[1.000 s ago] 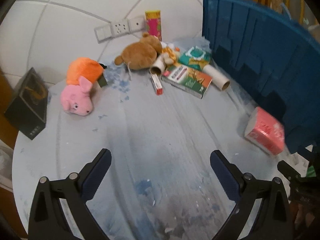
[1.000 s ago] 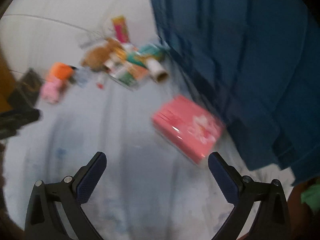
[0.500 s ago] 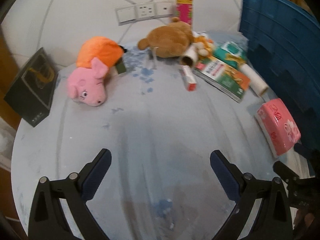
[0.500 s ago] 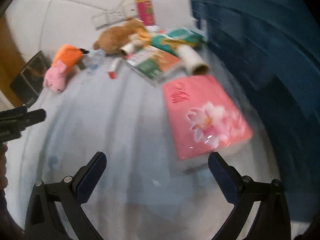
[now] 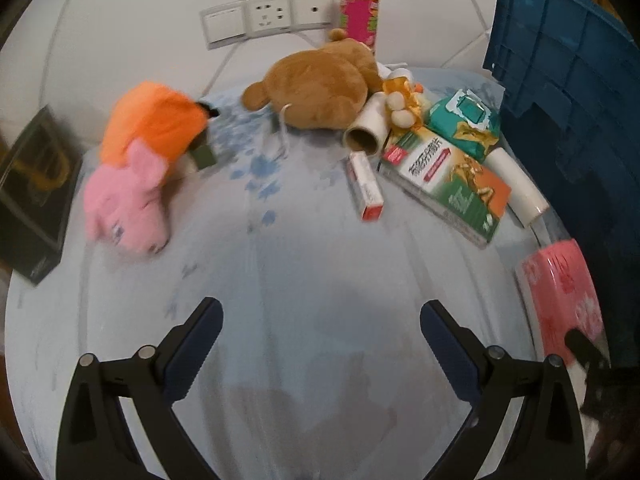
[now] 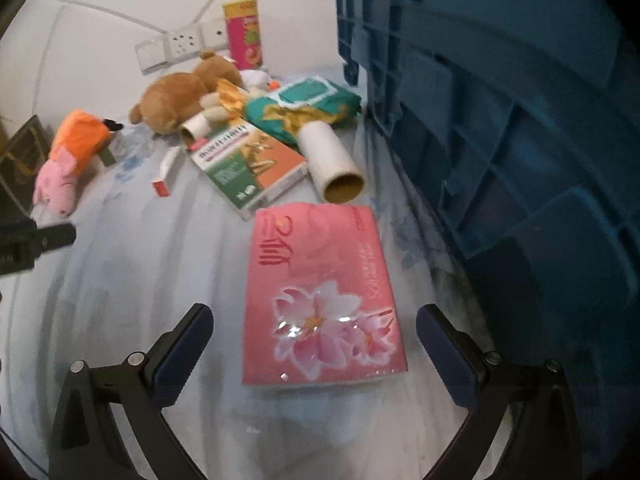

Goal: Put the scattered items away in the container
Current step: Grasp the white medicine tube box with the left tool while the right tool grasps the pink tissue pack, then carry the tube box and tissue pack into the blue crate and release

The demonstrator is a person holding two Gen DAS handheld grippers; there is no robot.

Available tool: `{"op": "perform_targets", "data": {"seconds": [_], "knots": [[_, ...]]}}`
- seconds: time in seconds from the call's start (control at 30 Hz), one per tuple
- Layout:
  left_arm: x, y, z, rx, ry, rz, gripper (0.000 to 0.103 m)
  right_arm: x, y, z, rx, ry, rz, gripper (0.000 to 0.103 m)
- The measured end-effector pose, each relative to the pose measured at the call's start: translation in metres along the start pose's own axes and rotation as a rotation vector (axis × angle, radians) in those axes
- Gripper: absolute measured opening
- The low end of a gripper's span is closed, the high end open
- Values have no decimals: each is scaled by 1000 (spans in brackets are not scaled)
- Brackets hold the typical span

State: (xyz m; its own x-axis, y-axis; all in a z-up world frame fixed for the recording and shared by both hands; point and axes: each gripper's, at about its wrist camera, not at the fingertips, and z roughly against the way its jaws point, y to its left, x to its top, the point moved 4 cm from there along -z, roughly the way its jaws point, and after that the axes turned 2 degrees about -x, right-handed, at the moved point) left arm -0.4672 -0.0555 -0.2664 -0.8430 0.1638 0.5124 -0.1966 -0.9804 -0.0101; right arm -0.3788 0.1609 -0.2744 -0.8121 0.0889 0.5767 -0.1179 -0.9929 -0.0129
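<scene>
The right claw (image 6: 312,344) is spread wide and empty, its two fingers straddling the near end of the pink tissue pack (image 6: 320,292) without touching it. The pack lies flat on the bench (image 6: 132,264) at its right side, close beside the wall of the blue crate (image 6: 520,140). In the left wrist view the left claw (image 5: 320,340) is likewise wide open and holds nothing, hovering over a bare stretch of bench near its front edge.

The pack looks light and soft: a block of tissues in glossy film, likely to dent under pressure and a little slippery where the wrap shines. Taking it across its narrow width, at mid-length rather than the very end, should keep it from drooping or swinging. A firm squeeze should do no harm, as nothing in it seems fragile.

Toward the back edge lie the rest: a green box (image 6: 248,164), a cardboard tube (image 6: 332,160), a teal wipes pack (image 6: 304,108), a brown bear (image 6: 176,100), a pig toy (image 6: 68,164), a small red-ended box (image 6: 166,172) and an upright can (image 6: 243,34). The plush toys should squash easily and can be pinched anywhere; the tube may roll and is probably best gripped across its middle.
</scene>
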Motion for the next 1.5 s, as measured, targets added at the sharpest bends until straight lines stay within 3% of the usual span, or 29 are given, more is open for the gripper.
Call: {"op": "perform_targets", "data": {"seconds": [0.2,0.27,0.33,0.4,0.47,0.53,0.6,0.73,0.9,1.07,1.33,1.5], "knots": [[40,-16,-52,-7,-2,-36,97,9,-10,-26,4,11,-49,103],[50,-23,-73,-7,12,-55,84,13,-12,-32,15,8,-69,103],[58,-29,-93,-11,30,-66,57,18,-13,-37,19,9,-80,98],[62,-30,-109,-32,38,-54,49,21,-11,-40,35,14,-84,89],[65,-30,-117,-45,34,-56,40,24,-10,-44,26,19,-77,89],[65,-31,-118,-53,30,-68,23,27,-8,-49,14,28,-69,89],[59,-32,-117,-48,28,-87,18,27,-7,-55,2,38,-64,88],[40,-28,-110,-54,37,-91,18,26,-5,-64,-25,54,-61,85],[15,-18,-72,-49,8,-88,18,23,2,-52,-19,57,-47,82],[-6,-2,-8,-64,-62,-71,18,26,21,-4,8,-16,-17,82],[-3,6,142,-82,-221,-62,18,55,55,135,72,-222,60,82],[15,-16,220,-108,-323,-65,18,87,43,242,77,-379,86,82]]}}
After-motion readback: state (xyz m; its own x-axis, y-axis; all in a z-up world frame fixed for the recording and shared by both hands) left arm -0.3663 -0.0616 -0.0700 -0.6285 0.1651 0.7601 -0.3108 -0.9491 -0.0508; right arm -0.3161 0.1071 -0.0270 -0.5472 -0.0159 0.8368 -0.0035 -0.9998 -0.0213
